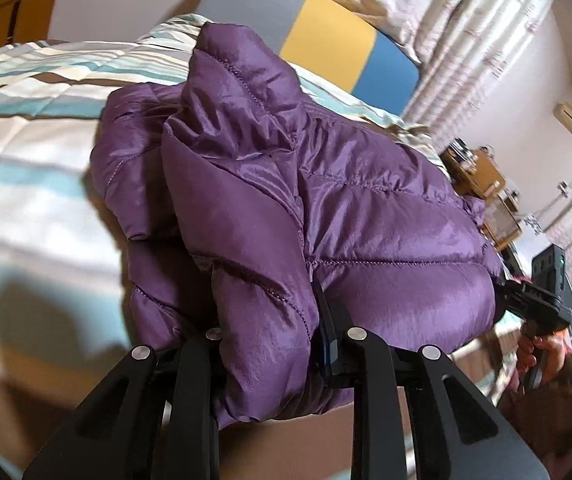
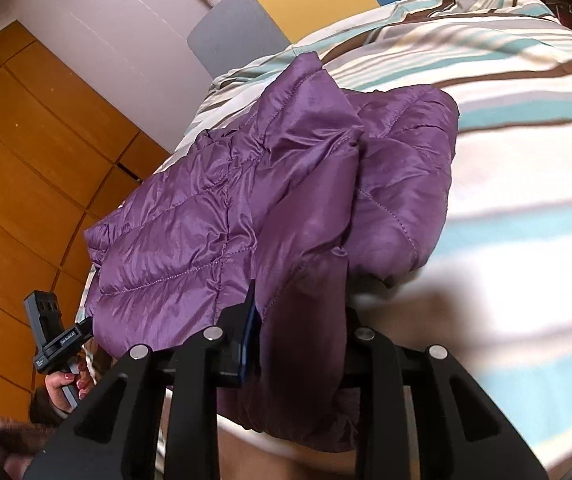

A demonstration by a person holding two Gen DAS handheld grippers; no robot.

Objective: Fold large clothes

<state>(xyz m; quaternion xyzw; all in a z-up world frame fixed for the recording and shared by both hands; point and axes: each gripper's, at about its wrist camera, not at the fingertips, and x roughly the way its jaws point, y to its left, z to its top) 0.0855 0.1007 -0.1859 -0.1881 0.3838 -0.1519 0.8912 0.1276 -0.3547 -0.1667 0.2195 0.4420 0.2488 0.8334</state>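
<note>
Bed with striped teal, brown and cream quilted cover [image 1: 37, 92]; grey, yellow and blue panelled headboard [image 1: 326, 32]; wooden wardrobe [image 2: 25, 152]; patterned curtains [image 1: 466, 40]. Purple quilted puffer jacket [image 1: 326, 184] lay bunched on the cover. Left gripper [image 1: 269, 340] and right gripper [image 2: 298, 332], hand-held, each clamped a fold of jacket at the near edge.

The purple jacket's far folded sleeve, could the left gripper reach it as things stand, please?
Probably not right away: the left gripper is shut on the purple jacket's near edge, and its bulk lies between.
</note>
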